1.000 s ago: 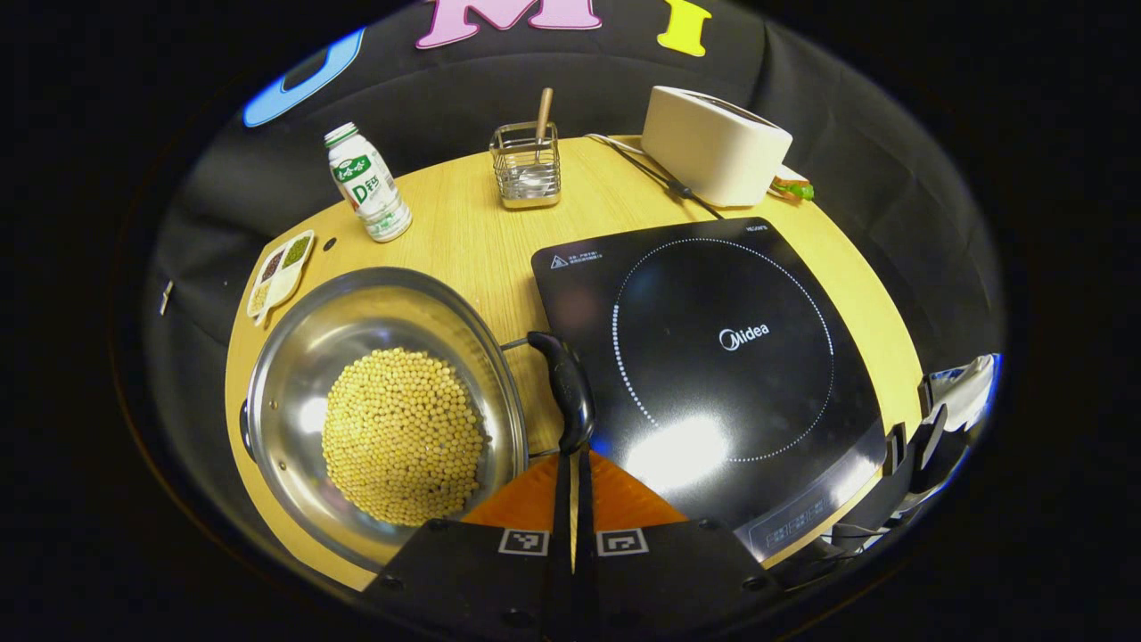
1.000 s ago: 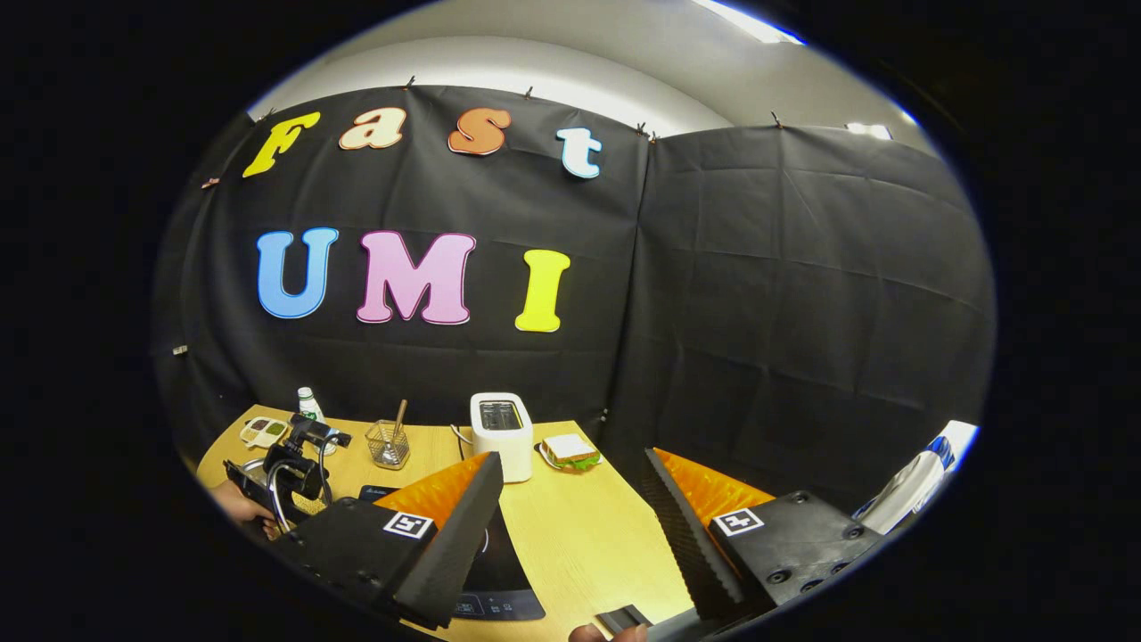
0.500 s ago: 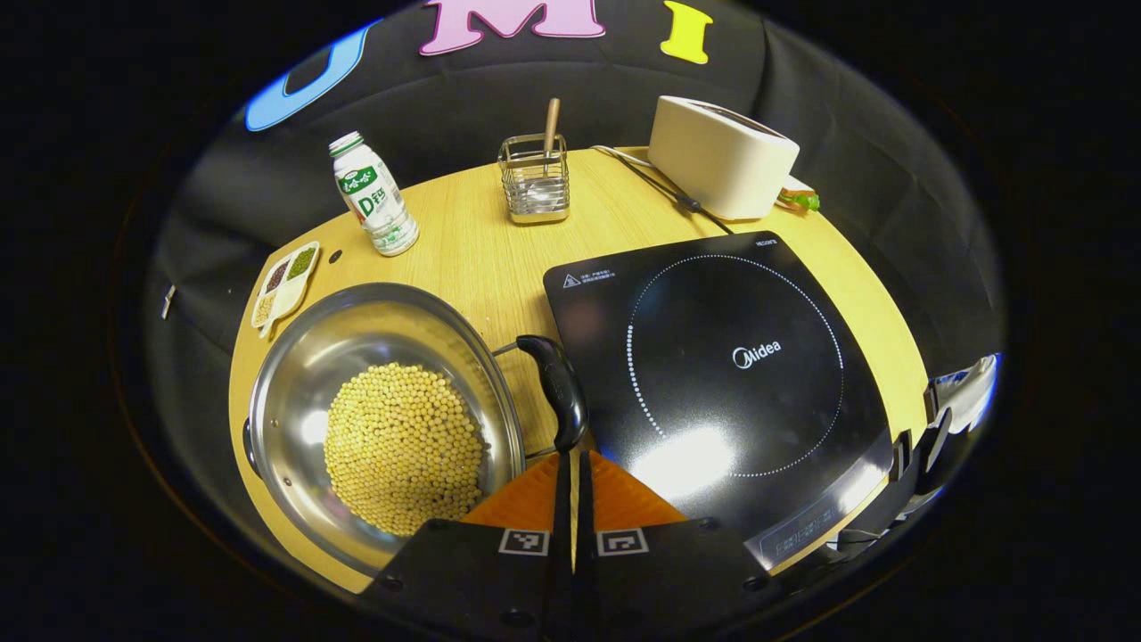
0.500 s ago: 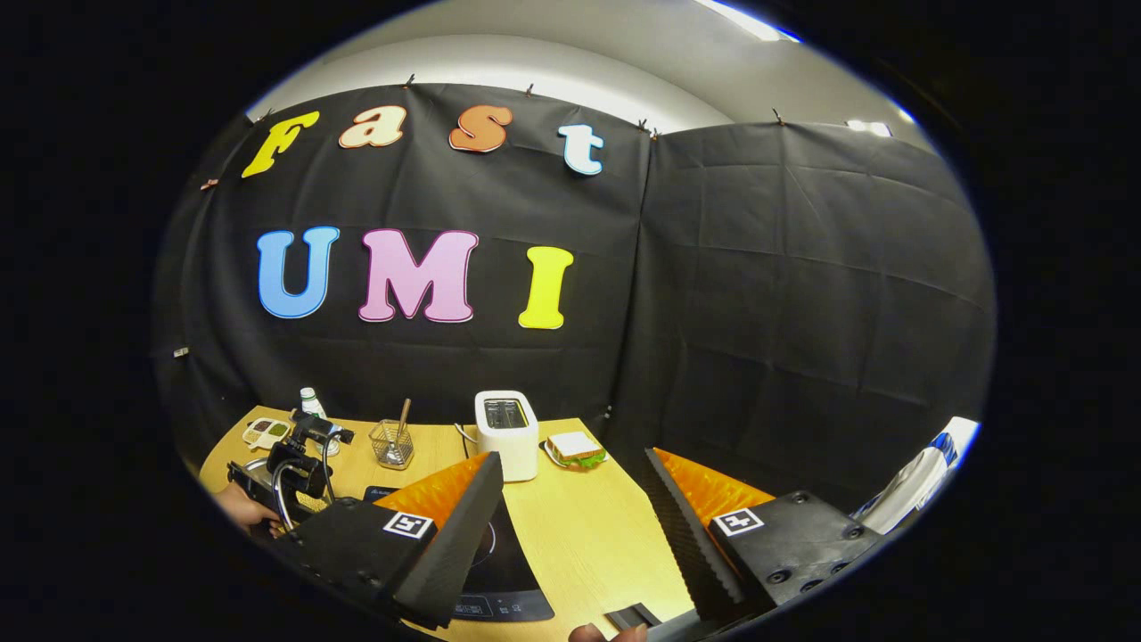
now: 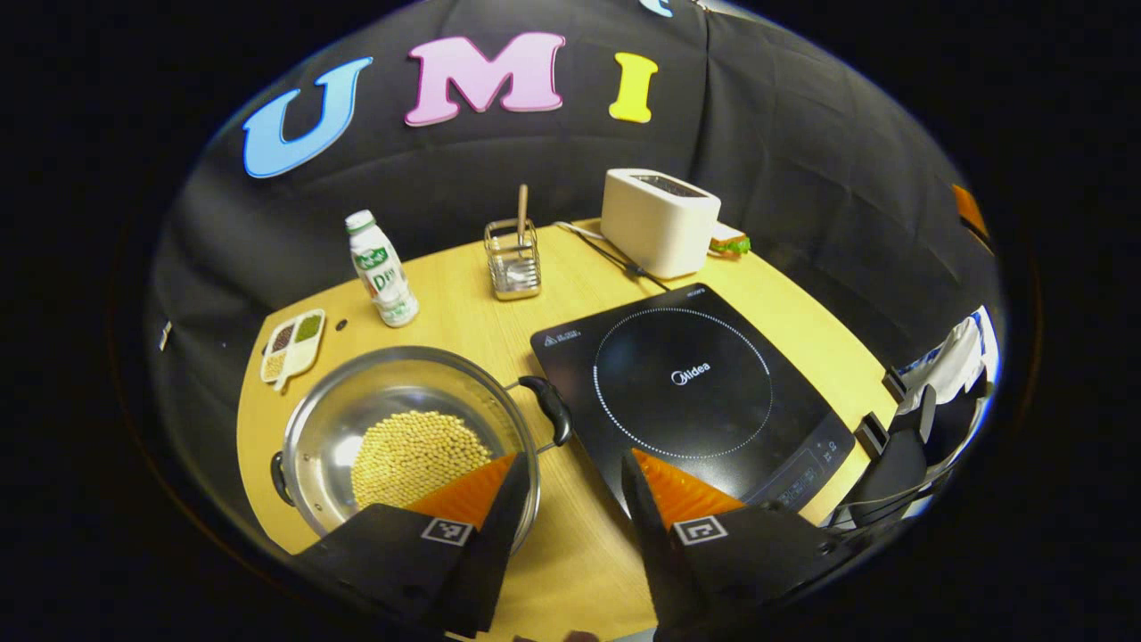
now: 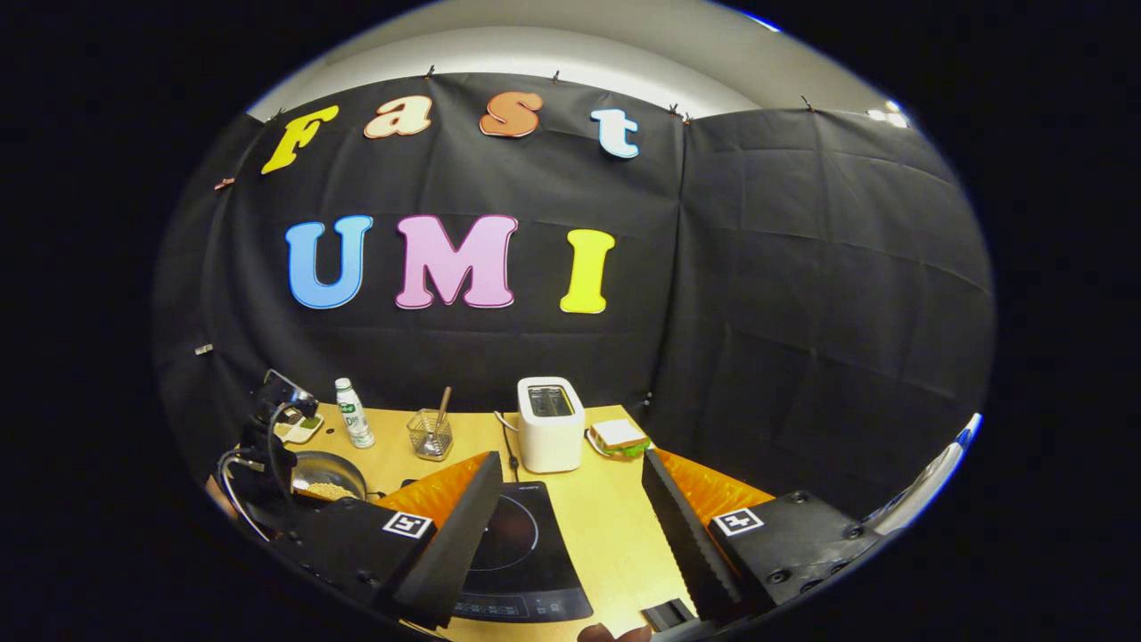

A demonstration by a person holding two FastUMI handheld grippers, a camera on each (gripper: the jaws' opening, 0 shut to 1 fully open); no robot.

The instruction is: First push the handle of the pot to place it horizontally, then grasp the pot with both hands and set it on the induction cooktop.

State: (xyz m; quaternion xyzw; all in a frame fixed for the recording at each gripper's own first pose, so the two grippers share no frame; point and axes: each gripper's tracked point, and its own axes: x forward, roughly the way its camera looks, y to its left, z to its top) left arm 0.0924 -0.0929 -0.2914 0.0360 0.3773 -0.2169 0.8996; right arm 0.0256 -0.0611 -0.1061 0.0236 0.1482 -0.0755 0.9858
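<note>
Two claws were mine to run, and neither had hold of anything. Largest in the left gripper view was the round pale wooden table (image 5: 463, 330), carrying everything I needed. Ahead and to the right of my left gripper (image 5: 567, 474) lay the flat black glass induction cooktop (image 5: 686, 392), its ringed zone bare, the place I judged the pot must end. Ahead and to the left of that claw sat the wide shallow steel pot (image 5: 406, 437), a heap of yellow soybeans (image 5: 414, 450) in its bowl, resting on the table just beside the cooktop's near edge. Its curved black handle (image 5: 551, 408) lay in the gap between pot and cooktop, roughly level I thought, which would suit a two-sided lift. My left claw stood wide open, empty, hovering above the table near the pot's rim, fingers straddling bare wood.

Farther off stood a cream box-shaped toaster (image 5: 658, 221), a white plastic drink bottle (image 5: 381, 271), a small wire utensil basket (image 5: 513, 259) and a little divided white dish (image 5: 294, 343).

My right gripper (image 6: 570, 499) was likewise spread wide and empty, held high and well back from the table, aimed past the cooktop toward the toaster. I judged both claws were parted ready to close on opposite sides of the pot.
</note>
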